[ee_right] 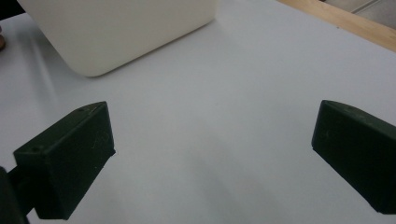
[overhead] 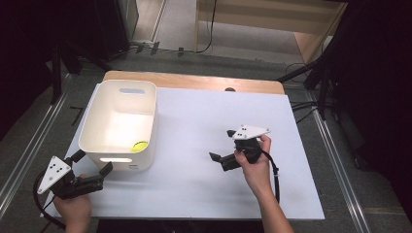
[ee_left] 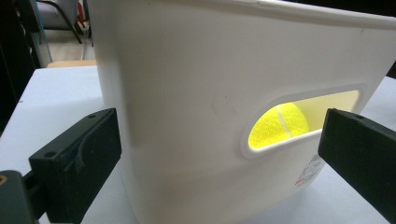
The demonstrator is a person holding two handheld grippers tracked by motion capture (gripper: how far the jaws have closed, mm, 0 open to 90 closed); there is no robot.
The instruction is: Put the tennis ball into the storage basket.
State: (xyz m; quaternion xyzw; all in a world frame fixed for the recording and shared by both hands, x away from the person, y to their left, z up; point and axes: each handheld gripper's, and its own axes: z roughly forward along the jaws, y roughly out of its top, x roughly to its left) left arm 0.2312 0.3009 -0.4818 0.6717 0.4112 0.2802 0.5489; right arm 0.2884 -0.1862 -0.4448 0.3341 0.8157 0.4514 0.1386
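Note:
A white plastic bin (overhead: 119, 121) stands on the left part of the white table top (overhead: 194, 179). A yellow-green tennis ball (overhead: 139, 145) lies in its near right corner. My left gripper (overhead: 94, 161) is open just in front of the bin's near wall, at its left corner. In the left gripper view the ball (ee_left: 279, 126) shows through the handle slot of the bin (ee_left: 187, 93), and the gripper (ee_left: 219, 137) holds nothing. My right gripper (overhead: 220, 144) is open and empty above bare table right of the bin. Its own view has the gripper (ee_right: 212, 135) facing the bin's corner (ee_right: 121, 32).
The table's wooden far edge (overhead: 194, 81) shows behind the white top. Black stands (overhead: 320, 73) and cables (overhead: 301, 104) sit off the right side, dark equipment (overhead: 97, 34) off the back left. Metal floor rails (overhead: 29, 145) run along both sides.

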